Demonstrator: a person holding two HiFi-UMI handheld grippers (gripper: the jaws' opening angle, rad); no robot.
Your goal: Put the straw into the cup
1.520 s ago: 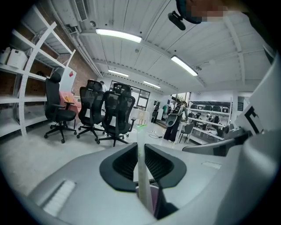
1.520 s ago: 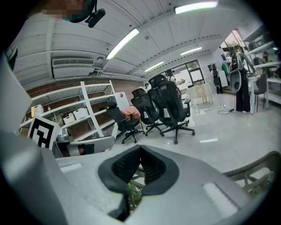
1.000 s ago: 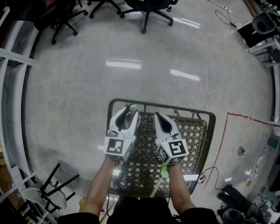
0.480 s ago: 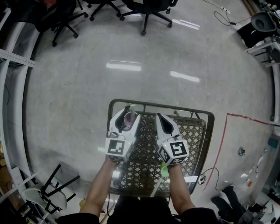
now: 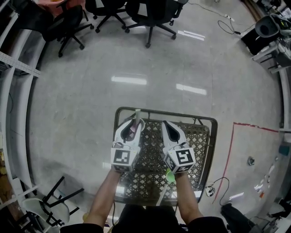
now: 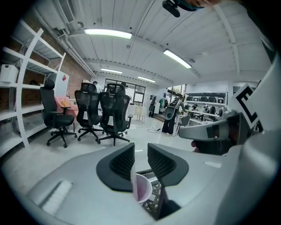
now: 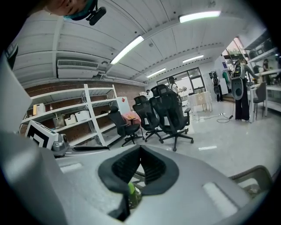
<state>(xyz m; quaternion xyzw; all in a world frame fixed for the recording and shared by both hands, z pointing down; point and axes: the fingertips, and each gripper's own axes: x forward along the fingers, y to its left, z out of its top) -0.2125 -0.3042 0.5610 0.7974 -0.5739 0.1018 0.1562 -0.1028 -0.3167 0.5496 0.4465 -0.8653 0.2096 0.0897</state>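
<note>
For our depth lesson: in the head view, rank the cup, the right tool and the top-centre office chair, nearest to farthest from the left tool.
1. cup: inside the left tool, whose jaws have just been closing on it.
2. right tool: beside it, on its right.
3. office chair: far across the floor, top centre.

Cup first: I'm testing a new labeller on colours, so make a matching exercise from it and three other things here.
Things:
1 cup
2 straw
3 office chairs
4 floor tape line

Colours:
A red
B black
C pale pink
D green

Pairs: 1-C, 2-D, 3-B, 4-A
</note>
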